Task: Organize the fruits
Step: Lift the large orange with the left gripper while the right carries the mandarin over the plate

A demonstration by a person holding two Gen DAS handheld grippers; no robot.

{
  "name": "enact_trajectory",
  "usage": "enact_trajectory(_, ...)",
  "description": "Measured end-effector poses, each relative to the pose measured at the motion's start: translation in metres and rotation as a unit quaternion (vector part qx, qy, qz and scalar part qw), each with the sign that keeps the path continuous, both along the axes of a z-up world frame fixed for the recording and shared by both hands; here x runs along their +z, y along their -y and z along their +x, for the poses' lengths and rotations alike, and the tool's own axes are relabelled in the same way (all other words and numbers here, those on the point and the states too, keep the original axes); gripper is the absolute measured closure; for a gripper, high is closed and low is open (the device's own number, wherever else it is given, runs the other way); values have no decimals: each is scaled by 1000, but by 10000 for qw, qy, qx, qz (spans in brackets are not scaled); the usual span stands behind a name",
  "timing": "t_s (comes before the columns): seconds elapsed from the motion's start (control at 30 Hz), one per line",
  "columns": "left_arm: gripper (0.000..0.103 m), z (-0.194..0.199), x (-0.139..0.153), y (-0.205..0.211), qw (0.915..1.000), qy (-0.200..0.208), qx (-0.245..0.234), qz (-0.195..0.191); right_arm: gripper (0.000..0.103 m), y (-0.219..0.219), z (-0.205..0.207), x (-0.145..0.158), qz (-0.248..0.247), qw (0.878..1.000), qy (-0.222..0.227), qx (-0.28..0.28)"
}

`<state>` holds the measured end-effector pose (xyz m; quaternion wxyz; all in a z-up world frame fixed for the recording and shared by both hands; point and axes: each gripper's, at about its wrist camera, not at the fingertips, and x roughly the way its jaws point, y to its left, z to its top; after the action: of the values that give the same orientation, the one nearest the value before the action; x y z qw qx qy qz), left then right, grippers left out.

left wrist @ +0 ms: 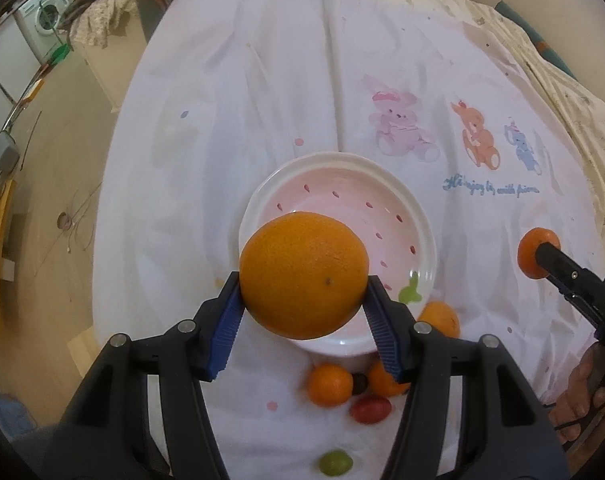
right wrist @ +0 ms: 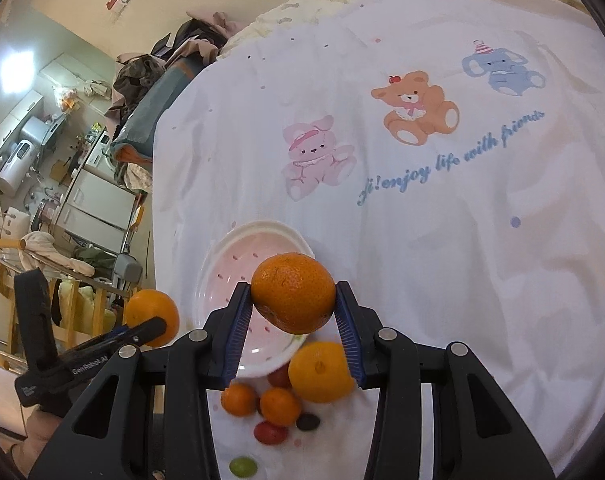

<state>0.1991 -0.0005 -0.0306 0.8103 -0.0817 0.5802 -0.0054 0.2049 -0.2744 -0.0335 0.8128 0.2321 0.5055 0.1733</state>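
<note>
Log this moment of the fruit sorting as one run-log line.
left hand-held gripper: shut on large orange above pink bowl | right hand-held gripper: shut on mandarin | bowl: no fruit visible inside | loose fruit on bedsheet

"Hi! enjoy life with friends" on tablecloth [right wrist: 442,240]; "GenRobot.AI" on left claw [right wrist: 158,326]

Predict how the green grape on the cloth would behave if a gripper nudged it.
The green grape is small, rounded and smooth, so it would probably roll and slip easily. The creased cloth might stop it soon.
</note>
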Motion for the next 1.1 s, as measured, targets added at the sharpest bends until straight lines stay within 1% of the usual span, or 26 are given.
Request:
enact_trajectory(0.13, 48, 17, -12, 2, 10000, -65, -66, 24, 59, -9, 18, -6, -63, 9999, -22, 104)
enact_trajectory(0.43, 48, 52, -36, 11, 9994, -92, -288, 161, 59, -24, 59, -31, -118, 9994, -183, 257)
enact_trajectory(0.6, 48, 64, -54, 14, 9990, -115, -418, 116, 59, -31, 80, -51, -60, 9986, -402, 348)
enact_trajectory(0.73, 47, 70, -65, 17, 9977, -140, -656, -74, 59, -39, 93, -62, 20, 9978, -510, 412)
enact_trajectory(0.83, 47, 74, -69, 21, 9965, -174, -807, -140, 59, -48, 100, -72, 49, 9963, -648, 554)
enact_trajectory(0.97, 47, 79, -71, 16, 9968, -226, -746, -151, 59, -59, 105, -78, 136, 9950, -734, 663)
enact_trajectory(1.1, 47, 80, -76, 8, 9973, -318, -619, -254, 59, -72, 107, -78, 158, 9939, -691, 849)
